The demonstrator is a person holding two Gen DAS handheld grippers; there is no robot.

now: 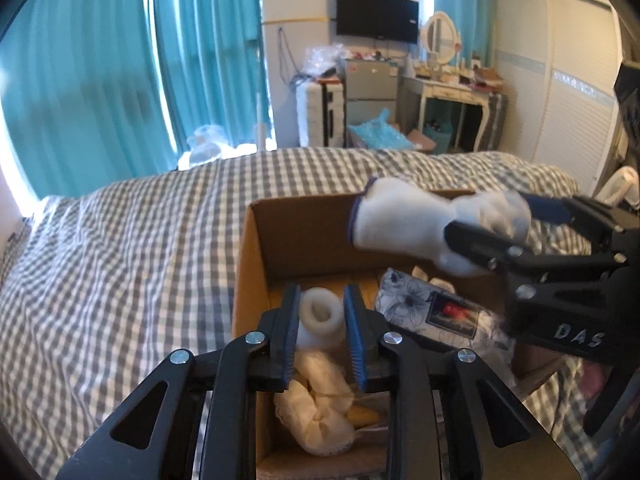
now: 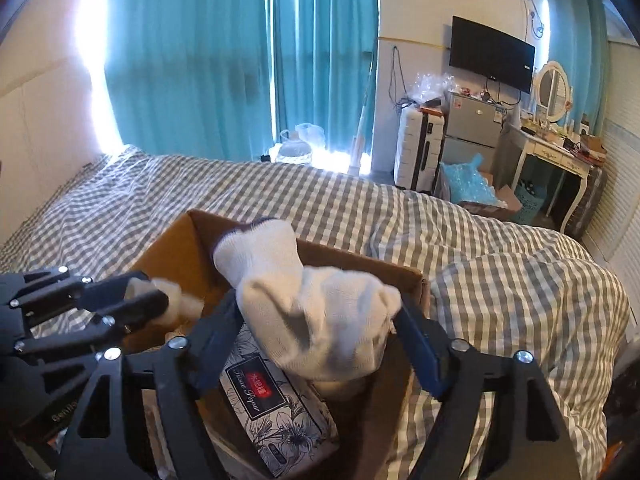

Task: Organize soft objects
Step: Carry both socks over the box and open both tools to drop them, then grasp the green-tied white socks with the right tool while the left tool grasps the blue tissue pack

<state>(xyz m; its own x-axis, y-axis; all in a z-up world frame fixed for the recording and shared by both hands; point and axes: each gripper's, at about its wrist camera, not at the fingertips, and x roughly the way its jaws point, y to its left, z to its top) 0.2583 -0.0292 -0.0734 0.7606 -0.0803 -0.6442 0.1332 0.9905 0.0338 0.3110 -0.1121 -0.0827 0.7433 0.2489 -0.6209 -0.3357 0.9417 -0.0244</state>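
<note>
Right gripper (image 2: 316, 332) is holding a white work glove (image 2: 316, 312) over the open cardboard box (image 1: 256, 248) on the checked bed (image 1: 120, 260).

Its 2 jaws are pinching the glove, whose blue-edged cuff is pointing away above the floral tissue pack (image 2: 276, 420) lying inside the box. The left gripper (image 1: 320, 316) is reaching into the box, jaws squeezing a white foam roll (image 1: 318, 312) above a cream cloth bundle (image 1: 320, 412).
</note>
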